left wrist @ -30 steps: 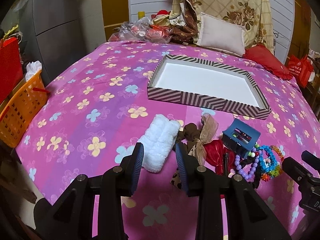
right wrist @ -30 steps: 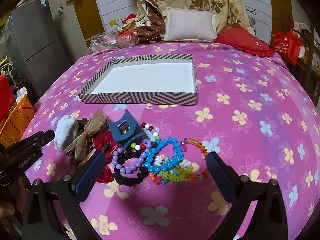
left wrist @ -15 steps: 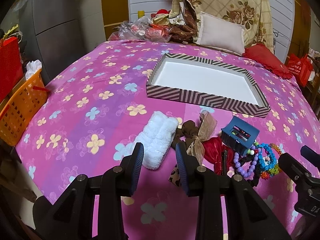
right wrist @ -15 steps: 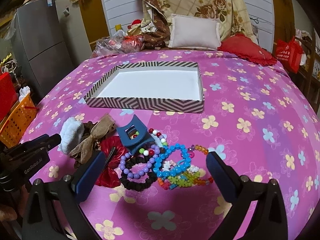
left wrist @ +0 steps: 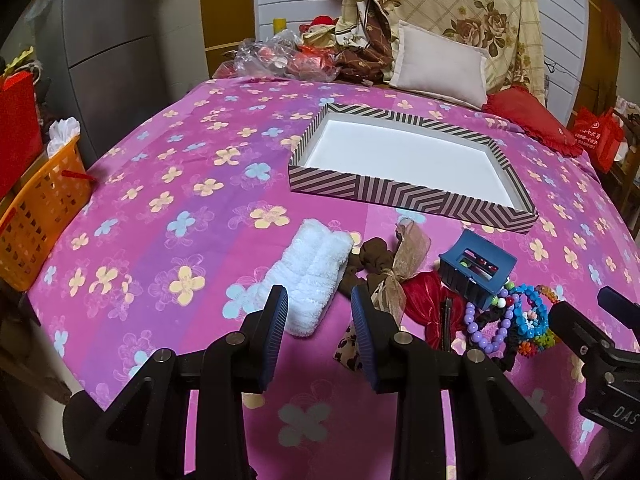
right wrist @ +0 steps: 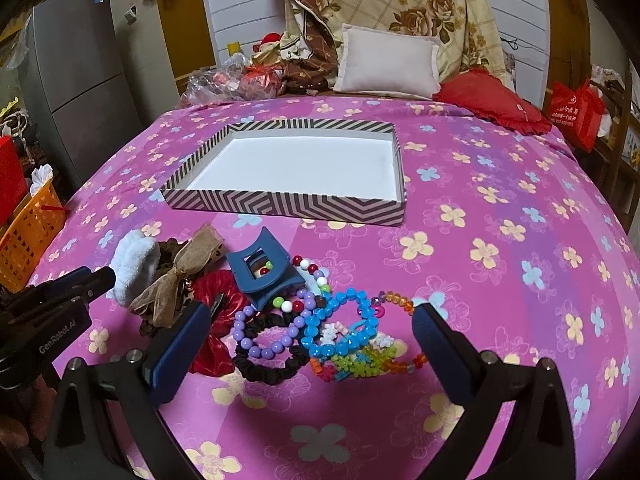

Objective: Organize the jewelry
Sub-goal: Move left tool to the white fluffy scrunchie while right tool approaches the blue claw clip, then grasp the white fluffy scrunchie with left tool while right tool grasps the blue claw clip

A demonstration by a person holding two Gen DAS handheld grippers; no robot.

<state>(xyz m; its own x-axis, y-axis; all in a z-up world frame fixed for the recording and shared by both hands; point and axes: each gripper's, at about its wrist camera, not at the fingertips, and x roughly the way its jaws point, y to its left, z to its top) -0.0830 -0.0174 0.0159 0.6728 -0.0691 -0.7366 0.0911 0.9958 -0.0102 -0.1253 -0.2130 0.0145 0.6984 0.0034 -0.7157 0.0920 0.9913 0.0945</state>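
Right wrist view: the striped box (right wrist: 288,204) sits empty, the bead bracelets (right wrist: 340,332) unsorted on the bed (right wrist: 500,240); both tongs, right (right wrist: 310,344) and left (left wrist: 318,332), gape, holding nothing.

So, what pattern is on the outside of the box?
Brown and pale zigzag stripes on the box; the right wrist view shows it best.

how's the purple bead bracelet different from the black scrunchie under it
The purple bead bracelet is a string of separate glossy round lilac beads; the black scrunchie is one matte band of gathered fabric. The bracelet lies on top, and the scrunchie lies beneath it on the bedspread. The bracelet's loop reaches back toward the blue hair claw, while the scrunchie sits nearer the camera. Both are closed loops lying flat in the same pile, and neither is in the striped box.
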